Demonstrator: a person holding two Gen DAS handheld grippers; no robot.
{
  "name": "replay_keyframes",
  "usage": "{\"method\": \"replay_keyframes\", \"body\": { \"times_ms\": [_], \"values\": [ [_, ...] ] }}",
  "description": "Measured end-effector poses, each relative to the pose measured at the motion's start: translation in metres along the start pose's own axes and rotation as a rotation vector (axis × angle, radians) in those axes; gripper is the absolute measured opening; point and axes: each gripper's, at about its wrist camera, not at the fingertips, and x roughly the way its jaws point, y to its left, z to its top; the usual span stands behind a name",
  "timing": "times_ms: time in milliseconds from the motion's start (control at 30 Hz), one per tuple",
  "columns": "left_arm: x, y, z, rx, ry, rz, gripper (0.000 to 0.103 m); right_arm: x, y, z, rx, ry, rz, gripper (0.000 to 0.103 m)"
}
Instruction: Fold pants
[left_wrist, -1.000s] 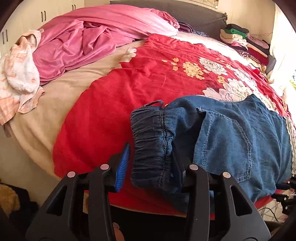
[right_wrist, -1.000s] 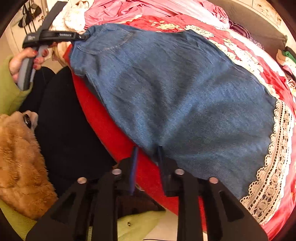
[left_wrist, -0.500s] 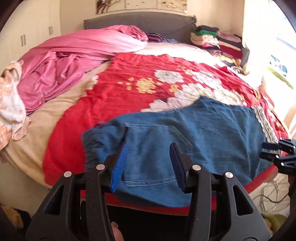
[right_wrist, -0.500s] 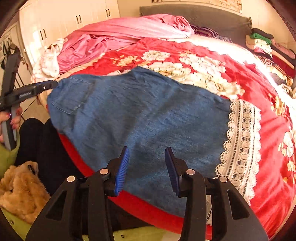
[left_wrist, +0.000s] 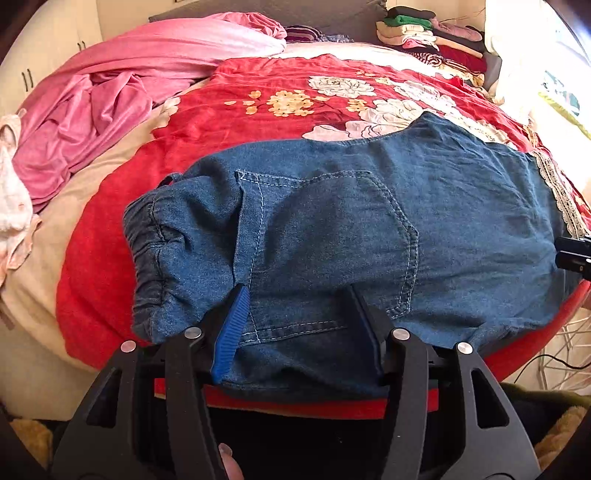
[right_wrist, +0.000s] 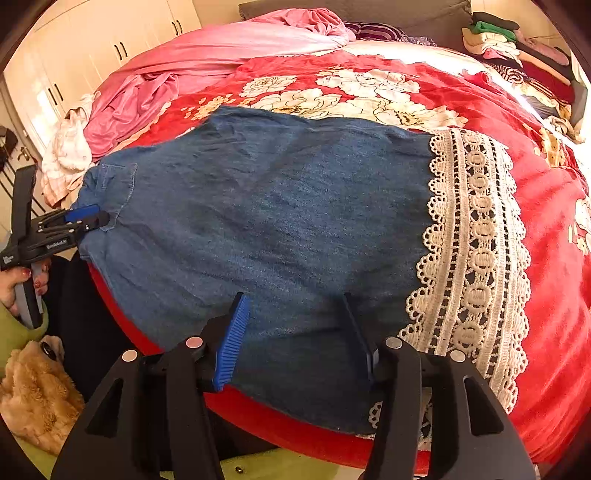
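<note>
Blue denim pants (left_wrist: 332, 229) lie flat across the near edge of a red floral bedspread (left_wrist: 258, 92), elastic waistband at the left, white lace hem (right_wrist: 476, 240) at the right. My left gripper (left_wrist: 299, 325) is open, its jaws on either side of the near pocket edge. My right gripper (right_wrist: 295, 328) is open over the near edge of the leg beside the lace. The left gripper also shows in the right wrist view (right_wrist: 88, 218), at the waist corner.
A pink blanket (left_wrist: 129, 85) and a pale garment (left_wrist: 11, 192) lie at the bed's left. Folded clothes (left_wrist: 428, 29) are stacked at the headboard. A tan furry thing (right_wrist: 33, 398) sits by my lap. Wardrobe doors (right_wrist: 92, 48) stand at the left.
Both grippers let go of the pants, pulled back, then came close to the near edge again. The pants now lie spread flat on the bedspread.
</note>
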Motion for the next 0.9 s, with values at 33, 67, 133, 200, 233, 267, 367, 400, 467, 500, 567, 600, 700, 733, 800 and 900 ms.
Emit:
{"method": "replay_keyframes", "body": {
  "times_ms": [33, 67, 133, 200, 233, 267, 367, 400, 467, 500, 567, 600, 700, 733, 800, 900],
  "values": [
    [-0.007, -0.002, 0.002, -0.003, -0.005, -0.007, 0.048, -0.009, -0.002, 0.002, 0.012, -0.018, 0.006, 0.051],
    [-0.014, -0.003, 0.005, -0.002, -0.023, -0.025, 0.050, -0.023, -0.008, 0.005, 0.028, -0.064, 0.000, 0.055],
    [-0.030, -0.004, 0.017, 0.000, -0.078, -0.072, 0.056, -0.046, -0.026, 0.013, 0.071, -0.136, -0.033, 0.058],
    [-0.036, -0.006, 0.032, -0.011, -0.109, -0.124, 0.059, -0.059, -0.049, 0.022, 0.117, -0.177, -0.058, 0.061],
    [-0.036, -0.008, 0.039, -0.011, -0.117, -0.140, 0.062, -0.061, -0.064, 0.028, 0.149, -0.183, -0.079, 0.061],
    [-0.034, -0.011, 0.047, -0.008, -0.119, -0.155, 0.063, -0.060, -0.076, 0.033, 0.170, -0.180, -0.088, 0.061],
    [-0.016, -0.025, 0.074, 0.006, -0.099, -0.206, 0.063, -0.045, -0.112, 0.049, 0.225, -0.142, -0.085, 0.062],
    [-0.009, -0.031, 0.083, 0.014, -0.089, -0.214, 0.063, -0.038, -0.121, 0.053, 0.233, -0.125, -0.064, 0.062],
    [0.008, -0.043, 0.102, 0.031, -0.071, -0.242, 0.063, -0.023, -0.135, 0.062, 0.235, -0.103, -0.039, 0.062],
    [0.017, -0.046, 0.109, 0.031, -0.060, -0.257, 0.063, -0.014, -0.141, 0.066, 0.240, -0.085, -0.037, 0.062],
    [0.037, -0.052, 0.125, 0.017, -0.031, -0.295, 0.063, -0.002, -0.147, 0.071, 0.243, -0.073, -0.001, 0.061],
    [0.046, -0.055, 0.131, 0.018, -0.014, -0.311, 0.063, 0.003, -0.149, 0.073, 0.242, -0.073, 0.022, 0.061],
    [0.076, -0.066, 0.147, 0.037, 0.031, -0.335, 0.063, 0.014, -0.154, 0.078, 0.255, -0.077, 0.074, 0.055],
    [0.084, -0.068, 0.150, 0.042, 0.042, -0.345, 0.063, 0.015, -0.153, 0.078, 0.254, -0.083, 0.096, 0.053],
    [0.099, -0.074, 0.153, 0.052, 0.074, -0.397, 0.063, 0.016, -0.149, 0.080, 0.248, -0.086, 0.153, 0.042],
    [0.115, -0.079, 0.152, 0.023, 0.132, -0.520, 0.063, 0.019, -0.138, 0.077, 0.220, -0.069, 0.216, 0.024]
  ]
}}
